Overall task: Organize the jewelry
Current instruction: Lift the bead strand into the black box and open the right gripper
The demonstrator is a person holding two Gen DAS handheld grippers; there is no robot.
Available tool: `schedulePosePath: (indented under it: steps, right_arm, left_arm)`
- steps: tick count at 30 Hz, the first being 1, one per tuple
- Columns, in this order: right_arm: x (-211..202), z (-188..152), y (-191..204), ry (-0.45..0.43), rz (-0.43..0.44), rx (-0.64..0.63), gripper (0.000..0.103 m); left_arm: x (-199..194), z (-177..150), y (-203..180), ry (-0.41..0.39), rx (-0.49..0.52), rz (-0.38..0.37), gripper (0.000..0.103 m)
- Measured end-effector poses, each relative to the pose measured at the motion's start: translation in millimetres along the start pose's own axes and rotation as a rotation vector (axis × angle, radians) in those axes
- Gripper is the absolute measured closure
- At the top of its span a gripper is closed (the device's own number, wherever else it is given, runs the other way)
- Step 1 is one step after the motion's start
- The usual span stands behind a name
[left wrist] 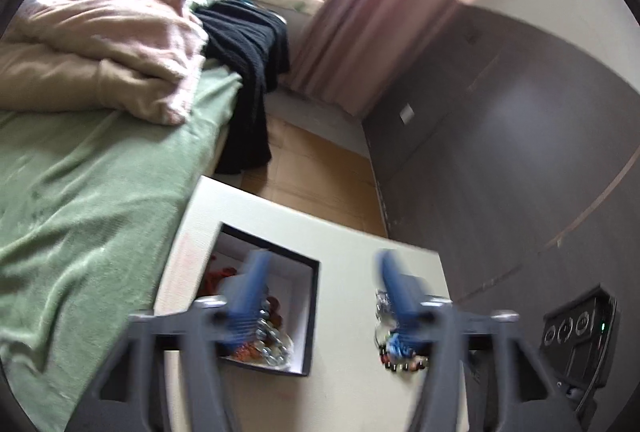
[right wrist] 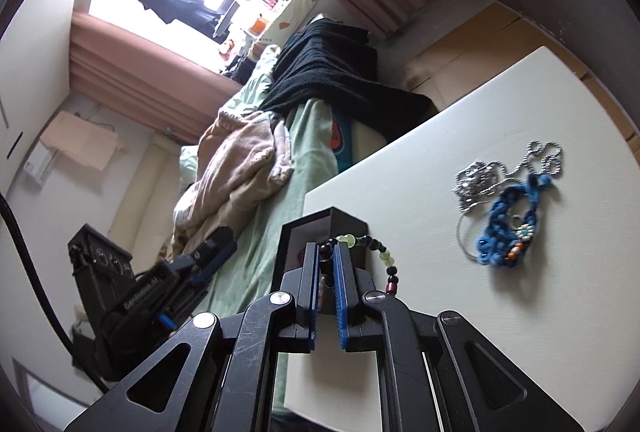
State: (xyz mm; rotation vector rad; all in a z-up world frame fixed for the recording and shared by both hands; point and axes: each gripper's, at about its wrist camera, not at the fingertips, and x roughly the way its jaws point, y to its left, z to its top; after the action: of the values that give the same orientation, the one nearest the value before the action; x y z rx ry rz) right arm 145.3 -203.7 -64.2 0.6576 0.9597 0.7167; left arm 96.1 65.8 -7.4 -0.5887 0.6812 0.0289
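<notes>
1. White tabletop (right wrist: 460,292) under us, set close beside a bed with a green sheet (left wrist: 80,200); a beige blanket (left wrist: 100,44) and a black knit throw (left wrist: 244,44) are heaped on it, pink curtains (left wrist: 360,12) frame a bright window, wood floor (left wrist: 316,168) and a grey cabinet wall (left wrist: 520,136) run alongside.
2. Our left gripper (left wrist: 320,272) is spread wide, blue fingers (left wrist: 256,272) blurred, nothing between them; it hangs over the black box (left wrist: 310,312).
3. From the left wrist we look down into that box's white interior: red beads and silvery chain links lie piled there. A small tangle of jewelry sits on the table right of the box, partly hidden by the other finger.
4. Our right gripper (right wrist: 328,272) is pinched on a beaded bracelet (right wrist: 380,256), dark and pale green beads, draping at the box's rim; whether it touches the box, we cannot tell.
5. Only the right wrist shows the rest clearly: a blue braided bracelet (right wrist: 508,228) touching a silver chain (right wrist: 504,168), well apart from the box, and our left gripper off the table edge, over the bed.
</notes>
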Motion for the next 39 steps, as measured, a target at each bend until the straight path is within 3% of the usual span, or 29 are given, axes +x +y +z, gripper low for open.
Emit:
schedulePosePath:
  steps: [14, 22, 27, 31, 39]
  right_arm:
    - [40, -6, 51, 0.038, 0.095, -0.083, 0.094]
    - [55, -5, 62, 0.000, 0.116, -0.089, 0.094]
    - [54, -4, 45, 0.013, 0.051, -0.046, 0.092]
    - [41, -1, 28, 0.004, -0.023, -0.018, 0.061]
    - [5, 2, -10, -0.020, -0.155, 0.047, 0.060]
  left_arm:
    - [-13, 5, 20, -0.019, -0.033, 0.031, 0.032]
    - [-16, 4, 22, -0.017, -0.034, 0.044, 0.032]
    - [-13, 4, 21, -0.008, -0.032, 0.038, 0.032]
    - [-9, 1, 16, 0.005, -0.031, 0.033, 0.032]
    - [5, -6, -8, 0.029, 0.023, 0.018, 0.032]
